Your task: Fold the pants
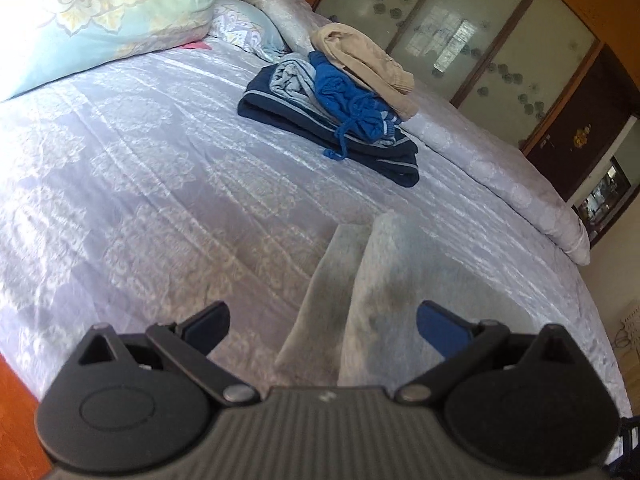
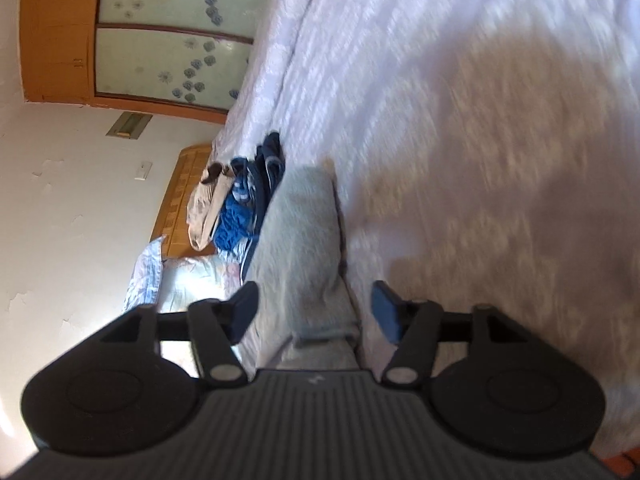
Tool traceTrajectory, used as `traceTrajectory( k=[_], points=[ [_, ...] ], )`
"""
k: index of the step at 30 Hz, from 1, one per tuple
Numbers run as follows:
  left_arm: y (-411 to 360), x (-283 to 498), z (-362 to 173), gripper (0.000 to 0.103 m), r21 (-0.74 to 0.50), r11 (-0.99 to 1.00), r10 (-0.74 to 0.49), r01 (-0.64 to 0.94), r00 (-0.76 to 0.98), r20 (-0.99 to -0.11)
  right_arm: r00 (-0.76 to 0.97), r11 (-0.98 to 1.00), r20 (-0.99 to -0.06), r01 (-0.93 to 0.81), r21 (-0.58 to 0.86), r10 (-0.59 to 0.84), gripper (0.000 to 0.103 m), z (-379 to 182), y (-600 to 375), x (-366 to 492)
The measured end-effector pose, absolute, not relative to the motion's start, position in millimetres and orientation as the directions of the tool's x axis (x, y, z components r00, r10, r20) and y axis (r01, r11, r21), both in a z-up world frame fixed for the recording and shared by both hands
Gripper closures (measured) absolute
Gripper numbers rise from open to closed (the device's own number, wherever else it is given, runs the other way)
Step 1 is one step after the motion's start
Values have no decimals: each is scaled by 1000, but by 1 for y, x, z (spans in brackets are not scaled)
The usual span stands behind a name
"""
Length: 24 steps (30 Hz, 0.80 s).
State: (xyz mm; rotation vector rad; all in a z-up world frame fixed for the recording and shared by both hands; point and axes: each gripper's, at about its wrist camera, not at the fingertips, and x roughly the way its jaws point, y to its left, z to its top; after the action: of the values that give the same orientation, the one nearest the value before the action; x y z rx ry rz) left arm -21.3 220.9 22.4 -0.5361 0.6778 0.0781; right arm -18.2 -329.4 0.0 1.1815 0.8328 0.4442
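Grey pants [image 1: 384,280] lie folded lengthwise on the lilac bedspread, running away from my left gripper [image 1: 322,326], which is open with the pants' near end between its blue fingers. In the right wrist view the same grey pants [image 2: 300,240] run forward between the fingers of my right gripper [image 2: 316,308], which is open above them. That view is rolled sideways and blurred.
A pile of folded clothes, navy, blue and beige [image 1: 336,112], sits farther up the bed, also in the right wrist view [image 2: 236,200]. Pillows [image 1: 120,12] and a rolled quilt [image 1: 480,160] lie at the head and far side. A wardrobe [image 1: 480,32] stands beyond.
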Motion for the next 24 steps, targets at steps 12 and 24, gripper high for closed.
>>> traceTrajectory(
  k=[12,24],
  points=[
    [219,71,-19,0,-507,859,-356,-70,631,-690,578,512,-438,39,858,689,33,2,-283,34],
    [178,69,-16,36,-379,926,-295,7,639,-710,451,634,-532,-101,767,716,72,-2,-216,73]
  ],
)
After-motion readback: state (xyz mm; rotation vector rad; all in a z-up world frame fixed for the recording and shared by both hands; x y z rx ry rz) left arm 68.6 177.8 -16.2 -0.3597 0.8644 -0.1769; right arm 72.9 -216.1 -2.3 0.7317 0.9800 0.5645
